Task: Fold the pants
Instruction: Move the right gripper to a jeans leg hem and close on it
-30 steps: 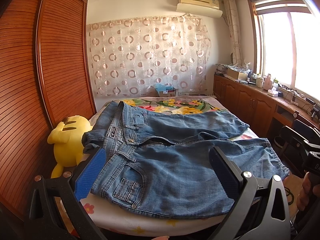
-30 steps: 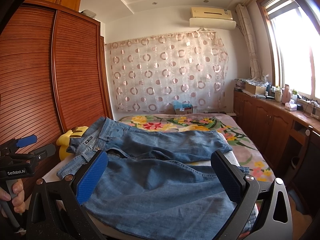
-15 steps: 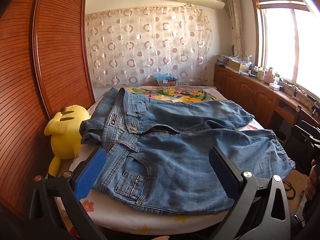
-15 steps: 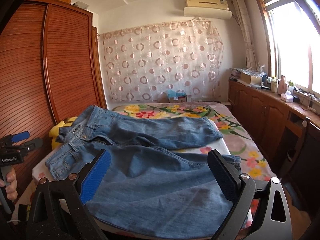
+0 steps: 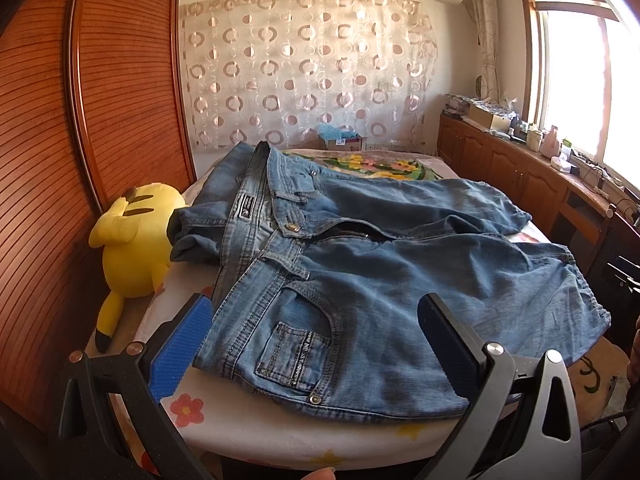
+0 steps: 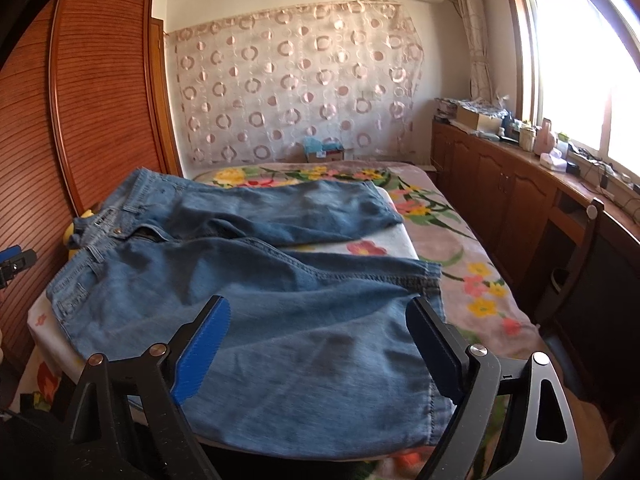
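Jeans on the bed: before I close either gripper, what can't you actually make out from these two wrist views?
- Jeans, near edge: the left gripper and right gripper, both open, cover parts of it in each view.
- Pocket label lettering, left wrist view: too small to read.
- Yellow plush toy: in the right wrist view the waistband hides nearly all of it.
- Items on the window counter: too small and washed out by glare.

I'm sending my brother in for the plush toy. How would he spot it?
Start at the tall slatted wooden wardrobe left of the bed. The toy lies on the bed's edge against it, beside the jeans' waistband. It is the only bright yellow thing there, with black-tipped ears.
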Demonstrator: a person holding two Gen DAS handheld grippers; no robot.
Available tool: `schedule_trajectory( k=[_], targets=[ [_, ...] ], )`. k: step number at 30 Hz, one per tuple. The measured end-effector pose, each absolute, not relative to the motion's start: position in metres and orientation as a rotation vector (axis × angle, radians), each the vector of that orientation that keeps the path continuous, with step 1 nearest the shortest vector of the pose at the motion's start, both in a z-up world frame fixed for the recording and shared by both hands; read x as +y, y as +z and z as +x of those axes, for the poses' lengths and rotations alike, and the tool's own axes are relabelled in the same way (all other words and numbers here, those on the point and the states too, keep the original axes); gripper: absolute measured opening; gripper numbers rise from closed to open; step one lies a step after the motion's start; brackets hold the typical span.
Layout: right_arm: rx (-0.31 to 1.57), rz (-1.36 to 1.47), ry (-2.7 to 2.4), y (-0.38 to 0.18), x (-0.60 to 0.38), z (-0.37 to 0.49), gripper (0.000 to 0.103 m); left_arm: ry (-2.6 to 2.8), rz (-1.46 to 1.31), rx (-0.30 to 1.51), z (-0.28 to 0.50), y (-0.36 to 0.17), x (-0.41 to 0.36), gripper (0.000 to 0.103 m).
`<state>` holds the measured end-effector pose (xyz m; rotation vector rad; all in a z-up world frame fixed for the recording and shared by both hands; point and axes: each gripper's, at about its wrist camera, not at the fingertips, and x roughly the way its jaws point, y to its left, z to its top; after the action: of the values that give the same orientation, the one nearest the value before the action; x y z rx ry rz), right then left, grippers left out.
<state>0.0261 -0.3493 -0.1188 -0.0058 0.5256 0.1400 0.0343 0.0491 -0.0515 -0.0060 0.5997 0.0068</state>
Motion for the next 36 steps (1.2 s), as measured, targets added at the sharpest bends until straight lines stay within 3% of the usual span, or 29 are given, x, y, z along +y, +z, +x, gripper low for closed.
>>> schedule_trajectory(
  k=[10,26,34,36],
  targets=[
    [0.645,-0.015,0.086,-0.121,-0.373,0.011,0.085,0.038,-0.035,0.664,0.042,-0.077,0.071,0.103],
    [0.792,0.037,0.039,-0.089,-0.382,-0.032,0.069,0.016,-0.015,0.720,0.047,-0.093,0.063,0.103],
    [0.806,0.018,0.049,-0.064,-0.363,-0.051,0.047,0.018,-0.023,0.731,0.047,-0.099,0.065,0.103],
    [0.798,0.003,0.047,-0.059,-0.359,-0.057,0.027,0.017,-0.025,0.734,0.048,-0.100,0.066,0.103]
  ],
)
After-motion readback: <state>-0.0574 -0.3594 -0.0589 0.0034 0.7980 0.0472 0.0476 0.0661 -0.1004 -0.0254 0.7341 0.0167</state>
